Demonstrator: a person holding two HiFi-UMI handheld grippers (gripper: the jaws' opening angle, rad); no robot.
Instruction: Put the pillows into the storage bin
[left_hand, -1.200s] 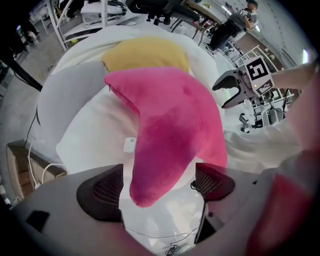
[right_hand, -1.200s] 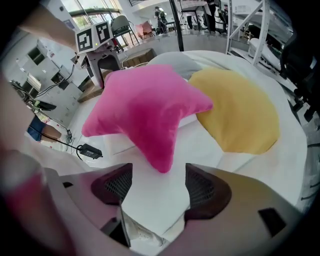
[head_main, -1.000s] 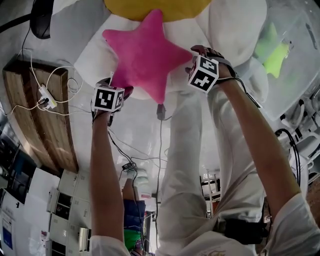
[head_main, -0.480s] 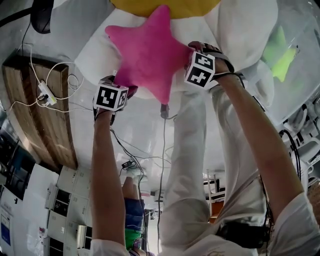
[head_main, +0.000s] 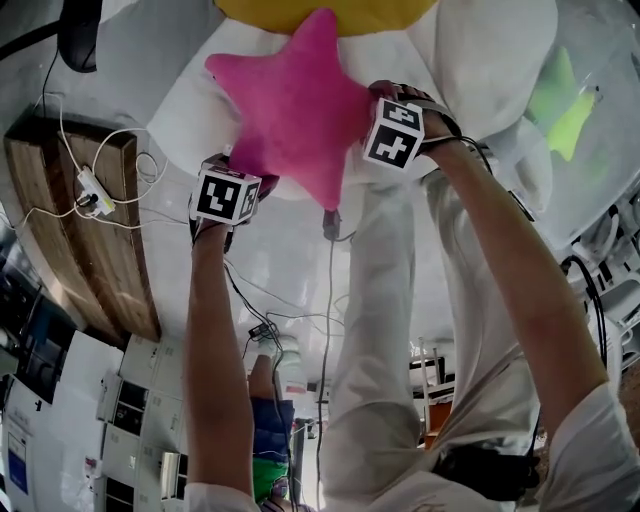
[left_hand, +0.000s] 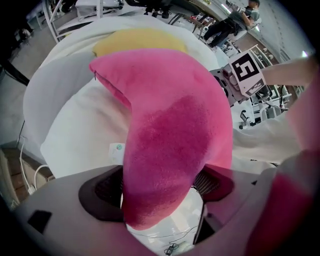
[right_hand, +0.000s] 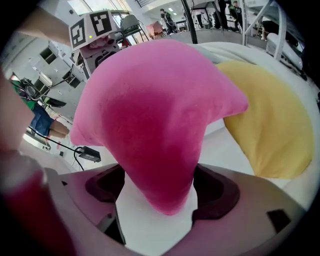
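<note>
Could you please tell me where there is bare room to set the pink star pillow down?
Bare white cushion lies right of the pink star pillow, toward the storage bin. The wooden board at left is crowded with cables.

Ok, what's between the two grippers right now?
The pink star pillow spans that gap, plain in the head view. The left gripper clamps one arm of it. The right gripper has its jaws just opening, with another arm between them.

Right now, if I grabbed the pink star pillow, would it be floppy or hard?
Probably soft and squashy: the pink star pillow squashes in between the left gripper's fingers. Its fuzzy cover probably won't slip. Puffy plush, so likely light.
</note>
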